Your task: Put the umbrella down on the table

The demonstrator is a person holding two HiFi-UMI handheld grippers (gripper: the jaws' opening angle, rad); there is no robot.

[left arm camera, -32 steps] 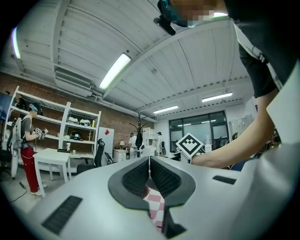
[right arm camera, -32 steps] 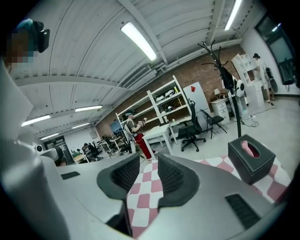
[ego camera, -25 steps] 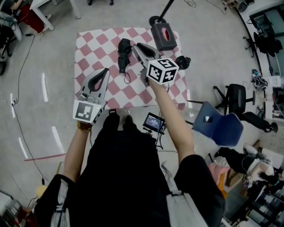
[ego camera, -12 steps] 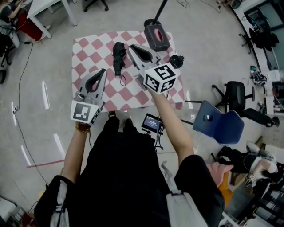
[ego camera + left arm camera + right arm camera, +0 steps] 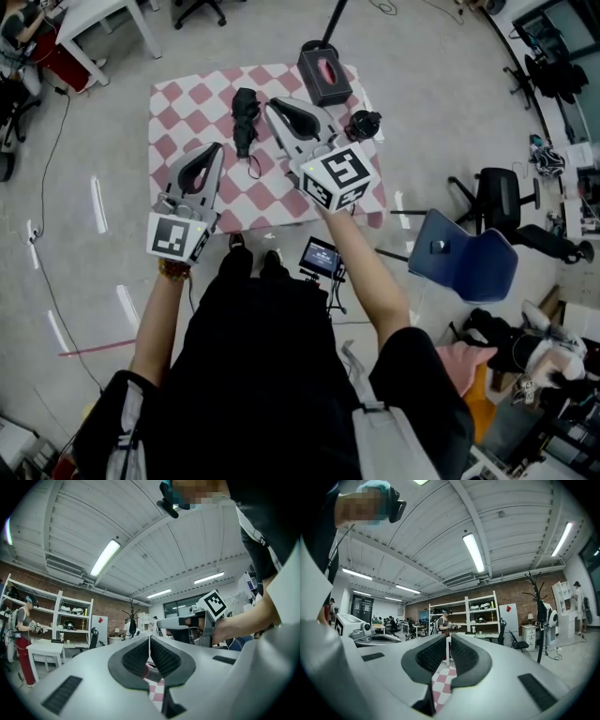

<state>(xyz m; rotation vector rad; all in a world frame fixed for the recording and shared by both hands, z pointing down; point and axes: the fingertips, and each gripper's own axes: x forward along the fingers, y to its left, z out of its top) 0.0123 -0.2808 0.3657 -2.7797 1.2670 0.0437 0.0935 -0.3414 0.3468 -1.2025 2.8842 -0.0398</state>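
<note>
The black folded umbrella lies on the red-and-white checked table, its strap trailing toward me. My right gripper hangs above the cloth just right of the umbrella and clear of it. Its jaws have just been closing and now stand shut with nothing between them. My left gripper is held over the table's near left part, shut and empty. In the left gripper view the right gripper shows level at the right.
A dark tissue box stands at the table's far edge and a black round object at its right edge. A small screen and a blue chair sit on the floor to the right. A person's feet stand at the near edge.
The right gripper has risen off the cloth beside the umbrella and rolled. The umbrella stays lying where it was. The left gripper has lifted slightly.
</note>
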